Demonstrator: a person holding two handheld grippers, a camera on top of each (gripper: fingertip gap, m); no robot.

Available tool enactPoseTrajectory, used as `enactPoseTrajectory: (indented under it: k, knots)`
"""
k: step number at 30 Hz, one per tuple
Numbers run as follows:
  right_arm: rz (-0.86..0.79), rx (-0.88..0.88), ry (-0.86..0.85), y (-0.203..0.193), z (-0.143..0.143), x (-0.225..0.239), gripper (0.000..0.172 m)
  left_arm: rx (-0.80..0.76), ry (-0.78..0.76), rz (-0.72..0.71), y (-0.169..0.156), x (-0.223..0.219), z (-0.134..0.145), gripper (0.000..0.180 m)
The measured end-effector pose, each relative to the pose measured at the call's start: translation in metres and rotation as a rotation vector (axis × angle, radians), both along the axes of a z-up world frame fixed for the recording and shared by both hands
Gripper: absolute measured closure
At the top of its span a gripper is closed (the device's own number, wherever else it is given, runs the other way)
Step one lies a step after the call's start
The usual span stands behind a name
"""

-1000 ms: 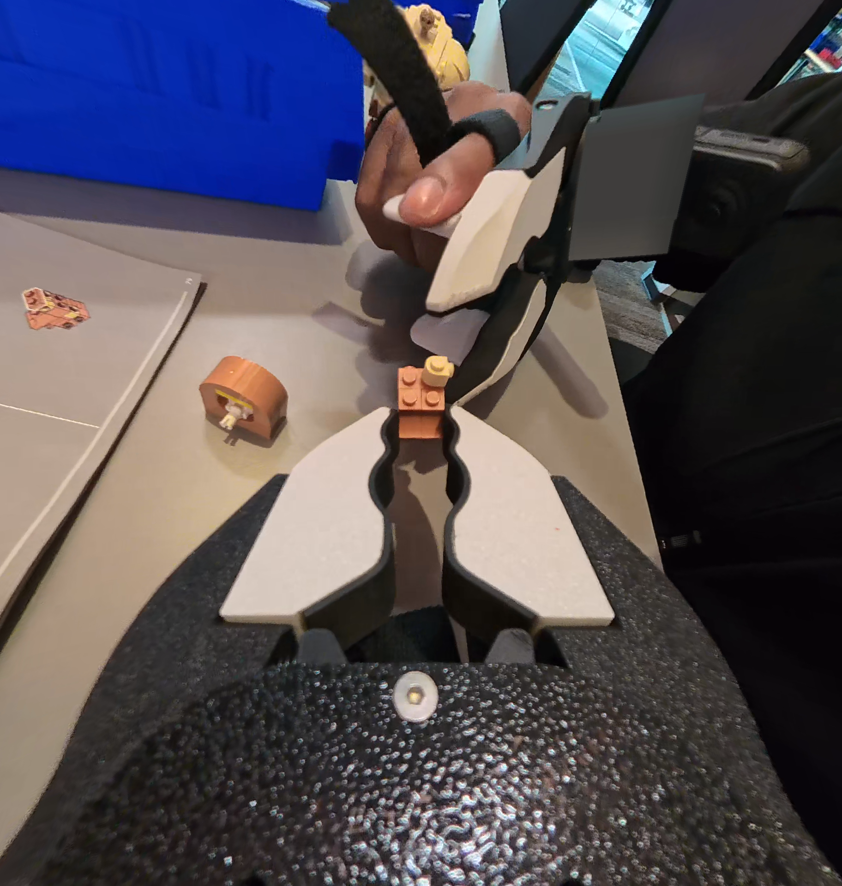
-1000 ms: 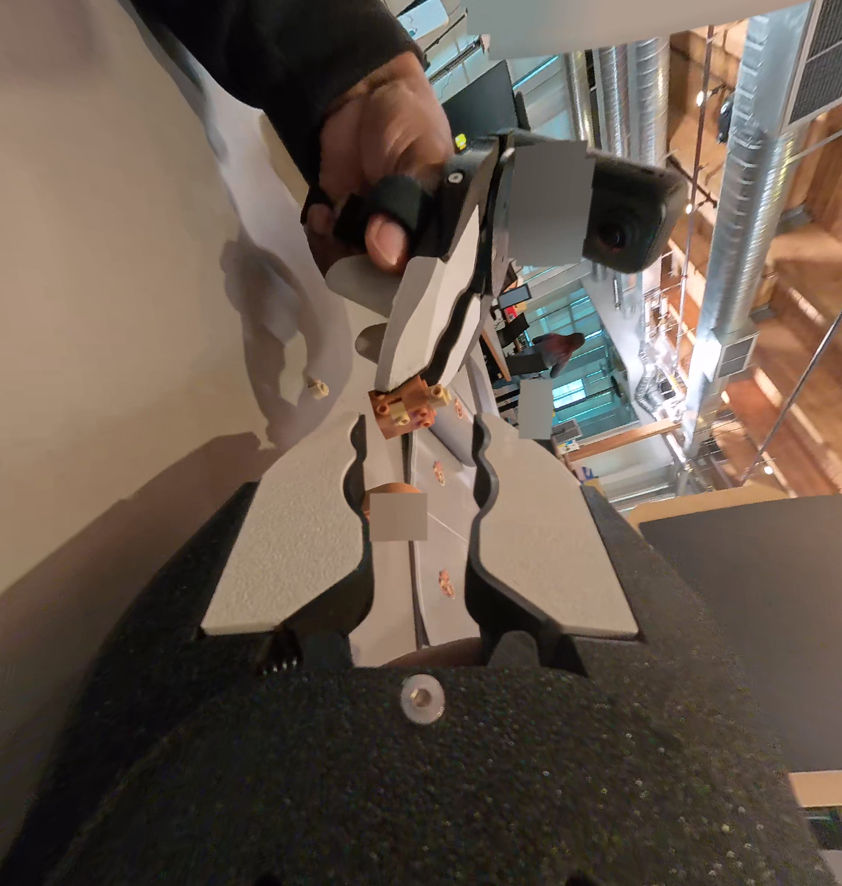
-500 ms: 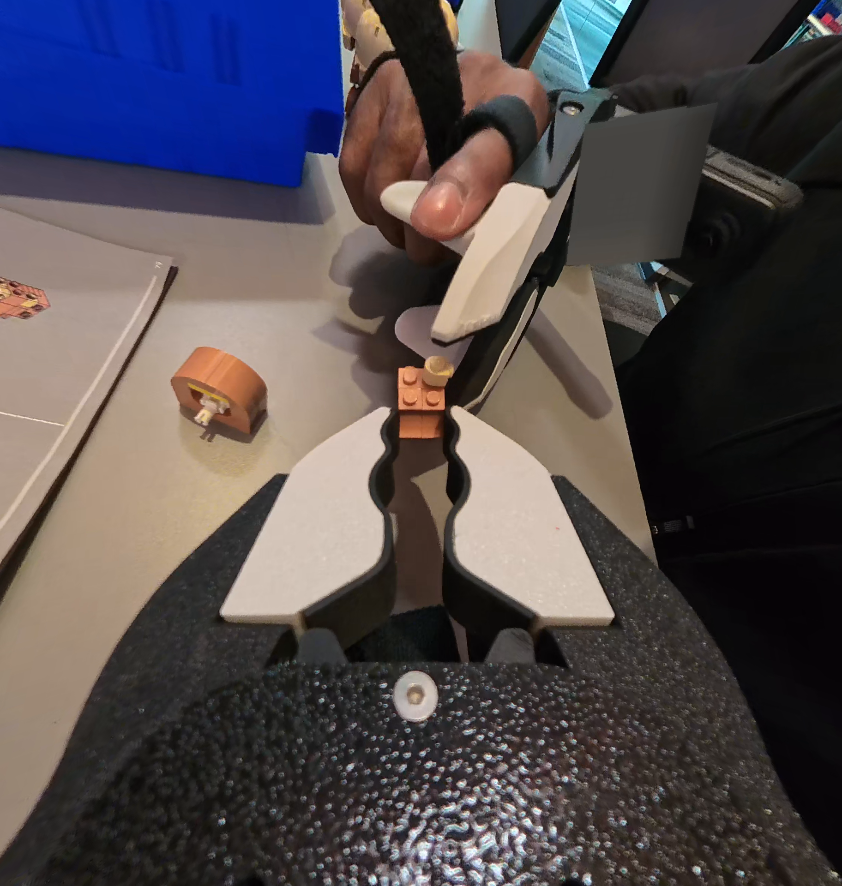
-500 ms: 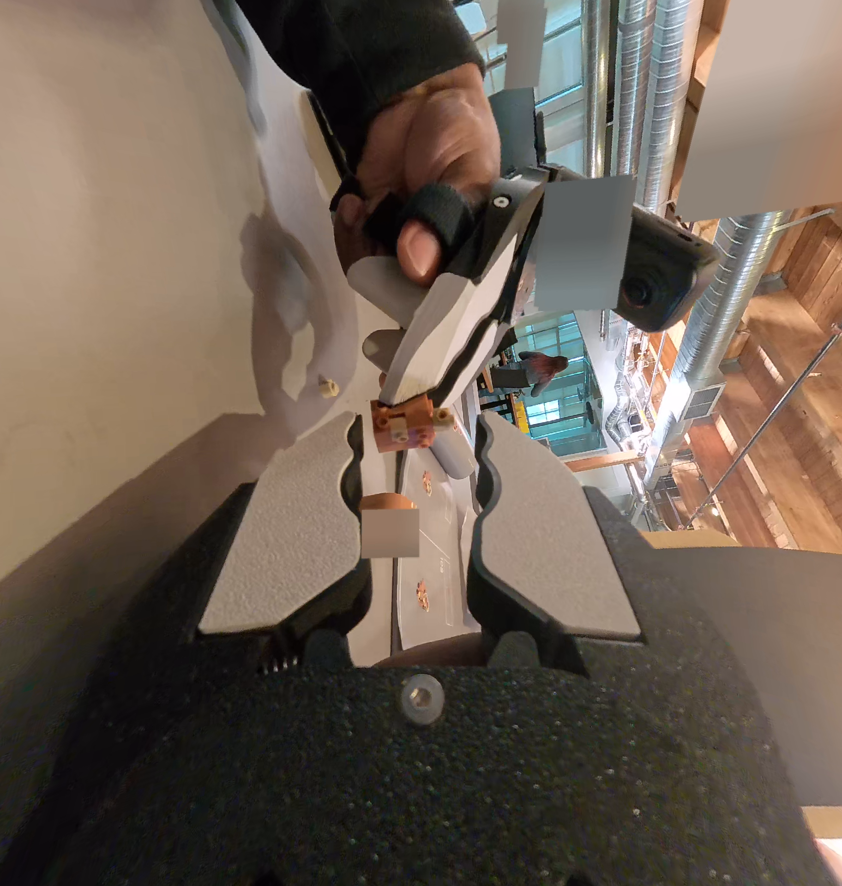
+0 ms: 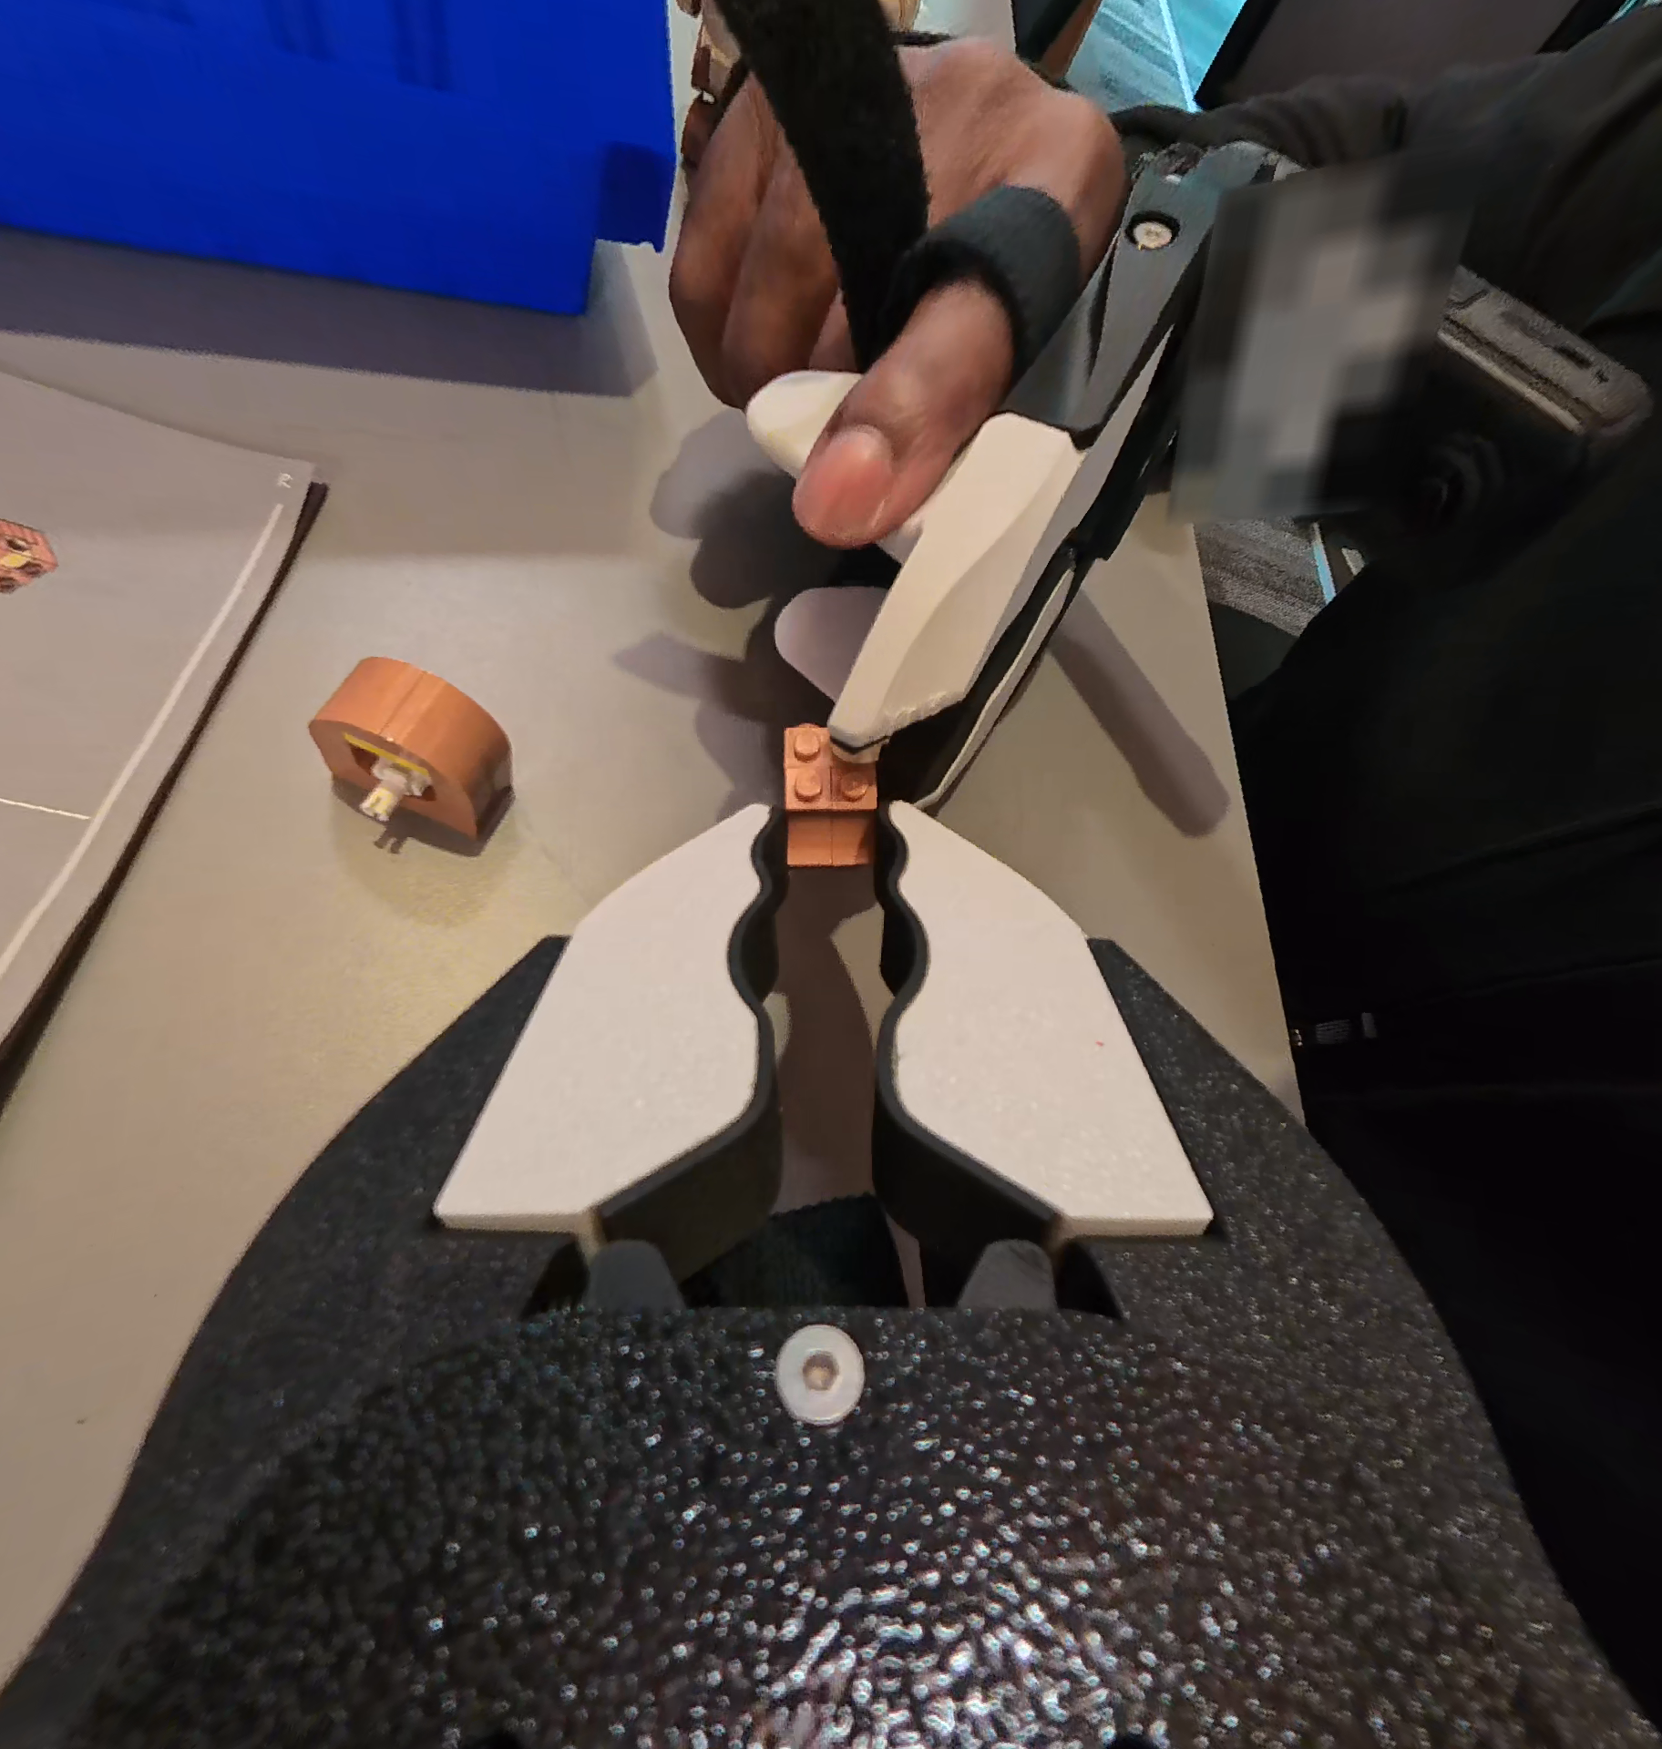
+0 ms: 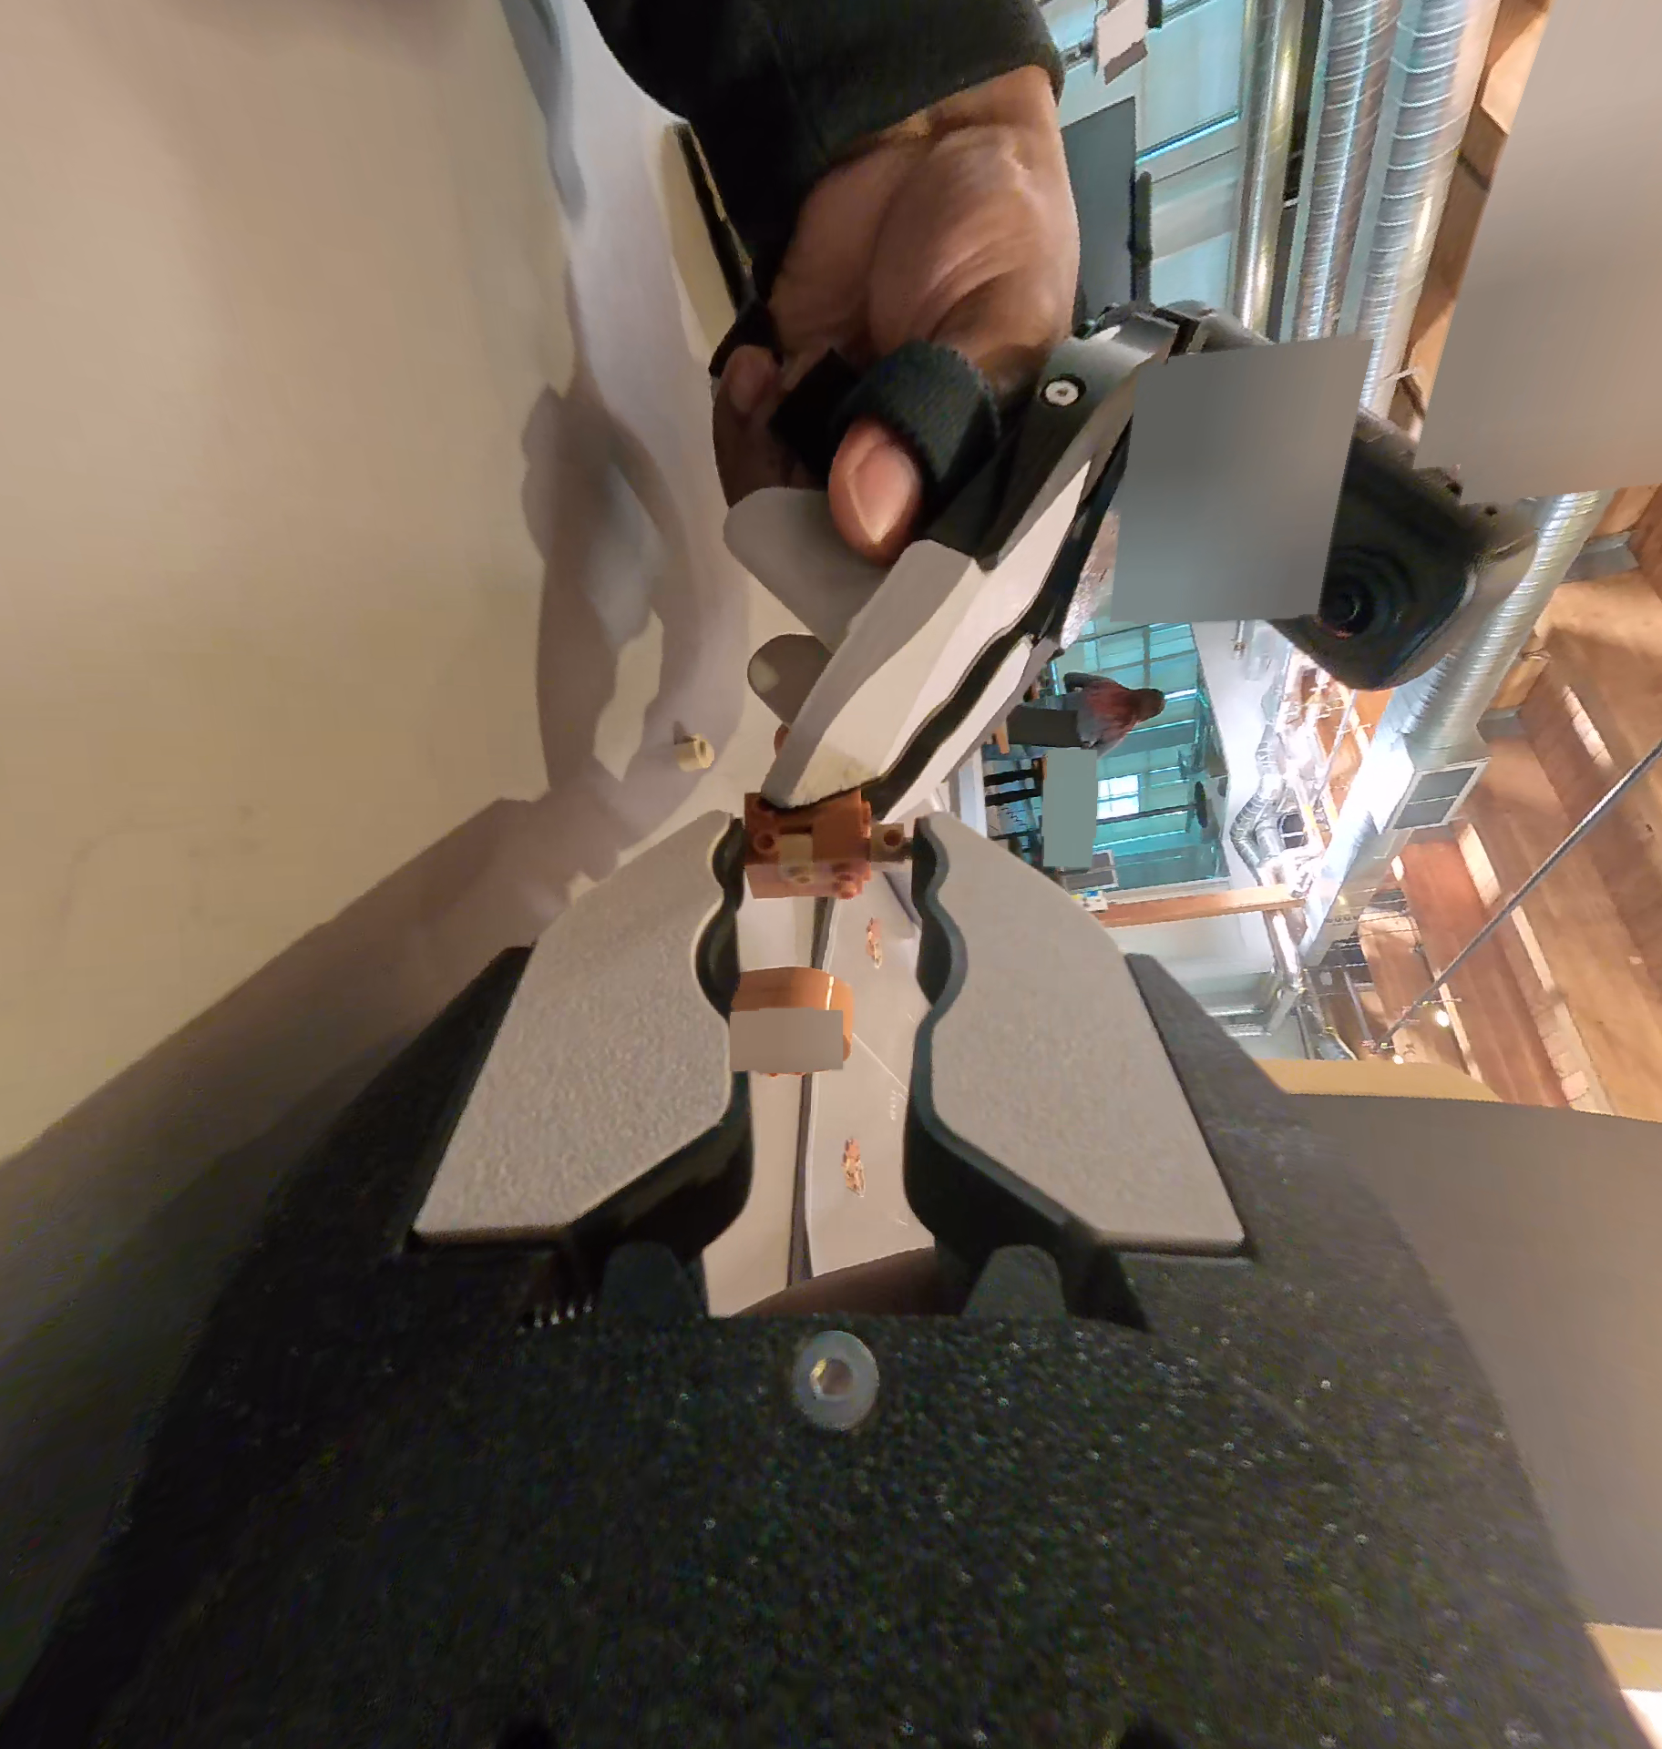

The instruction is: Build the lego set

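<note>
While the grey tabletop [image 5: 524, 530], the blue bin [image 5: 288, 123] at its far edge and the open booklet [image 5: 98, 662] on the left lie as they did a second ago, the change is all at the 2 grippers, which now meet over the near right part of the tabletop.

The right gripper [image 6: 822, 842], held in a hand [image 5: 865, 237] with a black strap, has come in from the far side and narrowed its fingers. A moment ago they stood spread with the block just ahead of them; now they bracket it. From the left wrist view, 1 white fingertip [image 5: 856, 738] rests on the block's studded top, covering the corner where a tan stud showed before; the other finger passes behind the block and its tip is hidden. From the right wrist view, the left finger looks to touch 1 side of the block and the right finger looks to touch a small peg jutting from the opposite side, though the contact there is too fine to be sure of.

The left gripper [image 5: 829, 833] has not altered: its 2 fingers pinch the brown brick block [image 5: 827, 786] by its lower sides, holding it just above the tabletop, studs up.

The round brown piece [image 5: 411, 748] with a pale axle lies on the tabletop near the booklet, well apart from both grippers. A single small tan peg [image 6: 693, 752] lies loose on the tabletop beyond the block.
</note>
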State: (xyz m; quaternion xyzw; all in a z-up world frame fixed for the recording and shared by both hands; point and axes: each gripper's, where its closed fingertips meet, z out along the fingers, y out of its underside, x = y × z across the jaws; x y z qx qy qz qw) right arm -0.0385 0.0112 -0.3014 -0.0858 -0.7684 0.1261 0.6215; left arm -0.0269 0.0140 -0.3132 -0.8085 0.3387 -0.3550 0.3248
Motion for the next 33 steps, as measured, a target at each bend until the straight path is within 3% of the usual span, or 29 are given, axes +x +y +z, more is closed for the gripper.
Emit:
enactPoseTrajectory:
  k: [21, 33]
  knots:
    - [-0.054, -0.017, -0.053, 0.007, -0.005, -0.001, 0.139, -0.035, -0.044, 0.047, 0.005, -0.001, -0.002, 0.164]
    - [-0.151, 0.061, -0.081, 0.017, -0.009, -0.004, 0.139, -0.037, -0.031, 0.117, 0.013, -0.005, -0.005, 0.164]
